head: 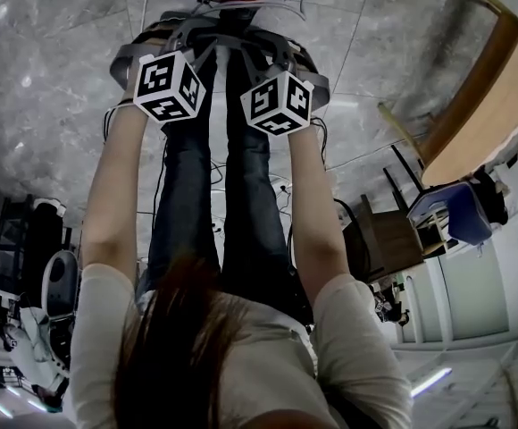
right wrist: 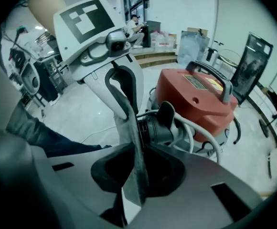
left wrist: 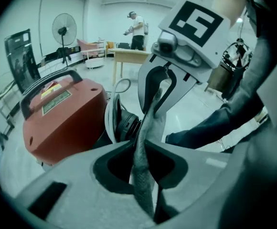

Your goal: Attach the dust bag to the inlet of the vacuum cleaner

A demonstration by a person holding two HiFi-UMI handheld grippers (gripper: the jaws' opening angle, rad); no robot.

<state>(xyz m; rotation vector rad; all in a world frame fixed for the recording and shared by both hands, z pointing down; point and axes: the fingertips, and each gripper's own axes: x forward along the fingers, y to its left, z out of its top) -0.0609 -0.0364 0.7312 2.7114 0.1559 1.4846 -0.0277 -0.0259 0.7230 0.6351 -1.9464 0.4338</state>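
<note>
Not attached yet, apparently: dust bag (left wrist: pixel 154 120) stretched as a grey fabric strip just in front of the vacuum cleaner (left wrist: pixel 64 116), close beside its black inlet (left wrist: pixel 128 126) but not seated on it. Left to do: working the bag's opening over that inlet. Fabric pinched in the narrow jaws of the left gripper (left wrist: pixel 141 151), opposite edge pinched likewise by the right gripper (right wrist: pixel 137 151).
</note>
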